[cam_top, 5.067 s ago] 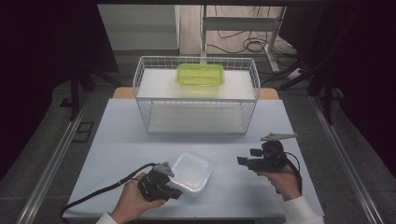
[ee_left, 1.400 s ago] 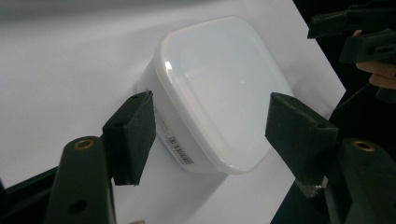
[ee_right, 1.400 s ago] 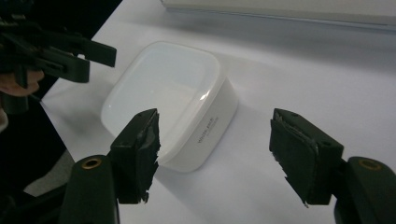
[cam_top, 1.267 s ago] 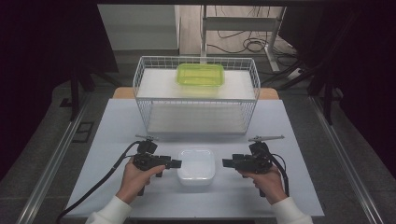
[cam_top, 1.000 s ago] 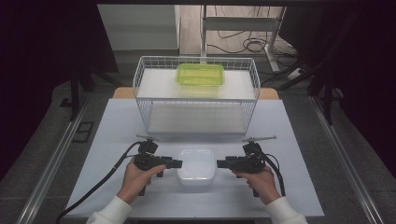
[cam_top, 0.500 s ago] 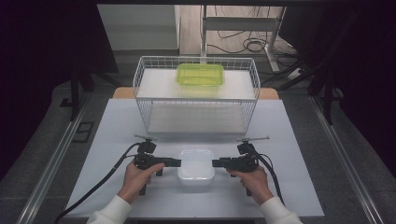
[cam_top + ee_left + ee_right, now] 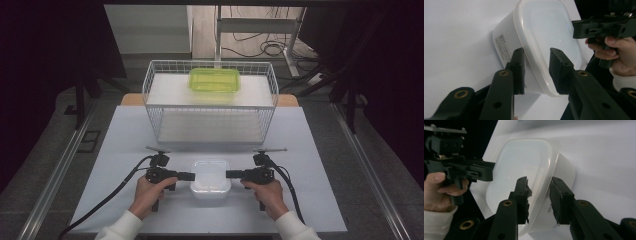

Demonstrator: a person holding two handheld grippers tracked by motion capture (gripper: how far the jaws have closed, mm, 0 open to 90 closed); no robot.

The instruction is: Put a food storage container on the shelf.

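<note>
A white lidded plastic tub (image 7: 210,175) sits near the front of the white table, between my two grippers. My left gripper (image 7: 192,176) points at its left side. In the left gripper view its jaws (image 7: 536,72) straddle the tub's rim (image 7: 534,62), one pad by the labelled wall and one over the lid, and have just been closing; a gap still shows. My right gripper (image 7: 228,174) reaches in from the right. Its jaws (image 7: 539,195) straddle the opposite rim of the tub (image 7: 524,162) the same way and have also been closing.
A white wire basket (image 7: 210,107) stands at the back of the table, with a green lidded container (image 7: 214,80) on top of it. Bare table (image 7: 320,150) lies on both sides of the tub. Cables trail from both grippers toward the front edge.
Both grippers have slid inward to the tub's two sides, and their jaws have narrowed around its rim. The tub stays where it was on the table.
</note>
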